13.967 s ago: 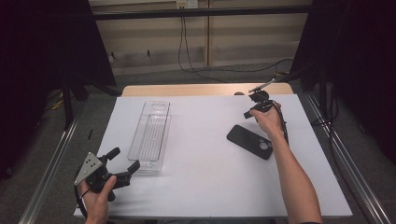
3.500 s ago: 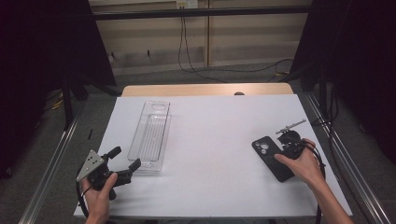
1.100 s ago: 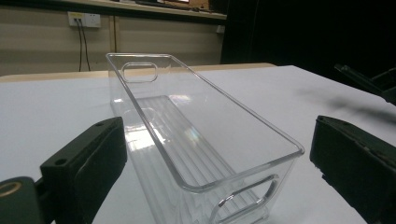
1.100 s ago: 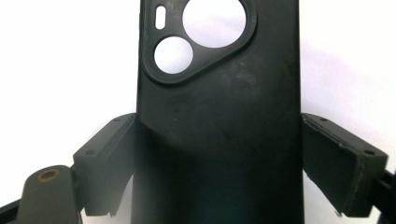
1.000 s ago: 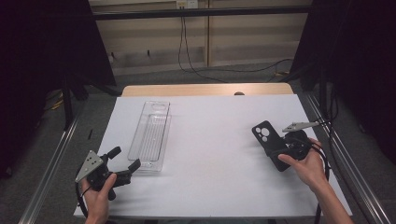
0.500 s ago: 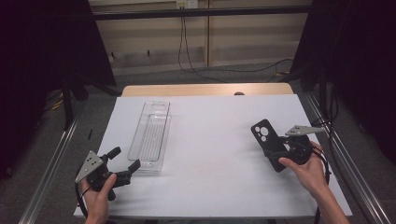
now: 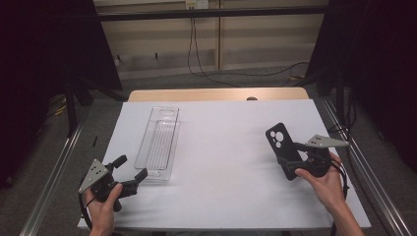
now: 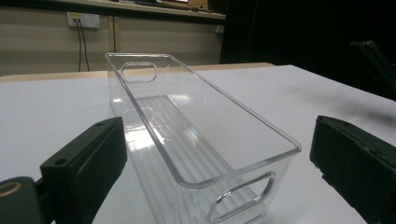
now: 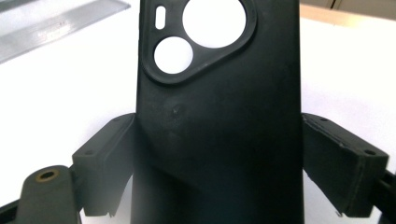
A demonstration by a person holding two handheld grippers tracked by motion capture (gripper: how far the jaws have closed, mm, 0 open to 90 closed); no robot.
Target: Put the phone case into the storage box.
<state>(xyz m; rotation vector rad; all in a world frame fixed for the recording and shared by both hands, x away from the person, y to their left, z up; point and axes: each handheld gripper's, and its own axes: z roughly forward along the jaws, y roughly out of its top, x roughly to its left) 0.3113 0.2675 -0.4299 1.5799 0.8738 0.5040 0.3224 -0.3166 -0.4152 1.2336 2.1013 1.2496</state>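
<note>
Table (image 7: 221, 147): white, 1 clear tray (image 7: 160, 142)
Case (image 7: 281, 147): 1, black
Right gripper (image 7: 300, 162): clamps case
Left gripper (image 7: 129, 172): jaws apart, empty

Phone case (image 9: 219, 121) lower end cut off by bottom edge, right gripper view | clear tray (image 8: 187, 140) near end cropped at bottom, left gripper view | forearms cut off, bottom of high view
</note>
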